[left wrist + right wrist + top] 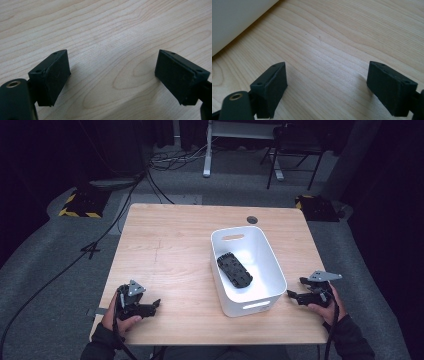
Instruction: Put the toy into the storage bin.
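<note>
While both tools rest empty with jaws apart near the table's (pixel 165 245) front corners, the black part (pixel 234 269) lies in the white bin (pixel 272 265), its long axis slanting front-right, nearer the right tool (pixel 295 295) than the left tool (pixel 155 305).

Each hand carries a black tool: the left tool (pixel 156 304) and the right tool (pixel 291 294) both bear a grey three-cornered plate on top and trail a black cable. The pads (pixel 56 75) are flat, matte black blocks with small screw holes along the edges. Dark sleeves (pixel 102 340) cover both forearms.
</note>
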A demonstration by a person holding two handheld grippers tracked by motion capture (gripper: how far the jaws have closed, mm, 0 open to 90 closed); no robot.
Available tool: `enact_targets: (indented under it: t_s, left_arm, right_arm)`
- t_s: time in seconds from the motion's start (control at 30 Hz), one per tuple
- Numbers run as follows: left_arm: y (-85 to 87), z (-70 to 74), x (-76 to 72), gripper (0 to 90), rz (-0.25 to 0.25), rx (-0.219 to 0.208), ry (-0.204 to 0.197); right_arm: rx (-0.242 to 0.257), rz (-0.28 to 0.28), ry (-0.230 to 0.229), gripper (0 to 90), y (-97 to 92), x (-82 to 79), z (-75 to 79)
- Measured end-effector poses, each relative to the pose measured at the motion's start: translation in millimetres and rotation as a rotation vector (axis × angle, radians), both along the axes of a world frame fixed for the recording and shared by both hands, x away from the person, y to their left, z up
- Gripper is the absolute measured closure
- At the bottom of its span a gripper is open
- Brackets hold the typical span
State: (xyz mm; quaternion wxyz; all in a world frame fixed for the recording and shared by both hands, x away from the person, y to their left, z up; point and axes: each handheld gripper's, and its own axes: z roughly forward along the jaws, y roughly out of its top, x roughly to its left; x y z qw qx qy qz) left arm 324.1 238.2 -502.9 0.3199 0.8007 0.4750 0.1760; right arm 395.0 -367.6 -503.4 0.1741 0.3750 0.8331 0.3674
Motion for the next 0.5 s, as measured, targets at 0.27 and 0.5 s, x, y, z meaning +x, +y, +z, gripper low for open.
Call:
enact_targets:
  t_s: [0.27,0.5]
  left_arm:
    - [-0.1,0.1,0.3,12.7,0.003,0.005,-0.001]
    - [-0.1,0.1,0.3,12.7,0.003,0.006,-0.002]
  right_arm:
    - [0.000,-0.001,0.001,16.5,0.0,-0.1,0.0]
    - [0.000,0.000,0.000,16.5,0.0,0.0,0.0]
